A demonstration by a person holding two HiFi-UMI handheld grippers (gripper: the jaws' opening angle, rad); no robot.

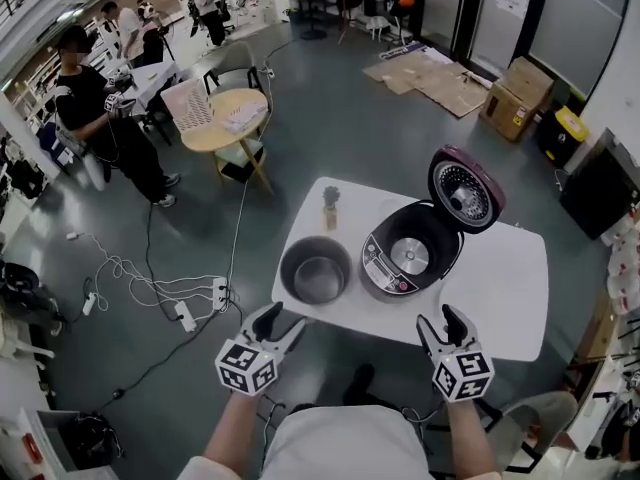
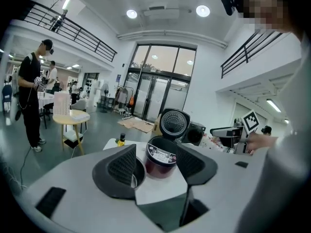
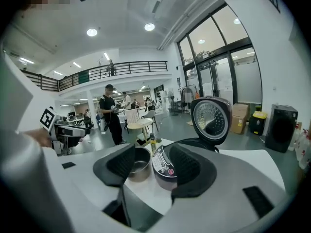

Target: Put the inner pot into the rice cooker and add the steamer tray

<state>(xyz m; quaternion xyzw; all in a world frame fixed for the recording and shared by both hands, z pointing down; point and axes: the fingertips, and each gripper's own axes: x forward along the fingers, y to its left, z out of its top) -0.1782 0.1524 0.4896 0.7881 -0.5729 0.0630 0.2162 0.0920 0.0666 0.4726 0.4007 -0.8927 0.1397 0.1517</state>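
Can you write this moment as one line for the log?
left gripper: jaws open, empty | right gripper: jaws open, empty | inner pot: on table beside rice cooker | lid: open

The inner pot (image 1: 316, 271) looks like dull brushed metal, the rice cooker (image 1: 410, 255) glossy dark-red plastic — its lid (image 1: 465, 190) lined with shiny metal — and the table (image 1: 500, 288) a smooth, matt white.

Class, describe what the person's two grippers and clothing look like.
The left gripper and right gripper match: white bodies, dark ribbed jaws, and a white cube bearing black square markers. The person wears a light top.
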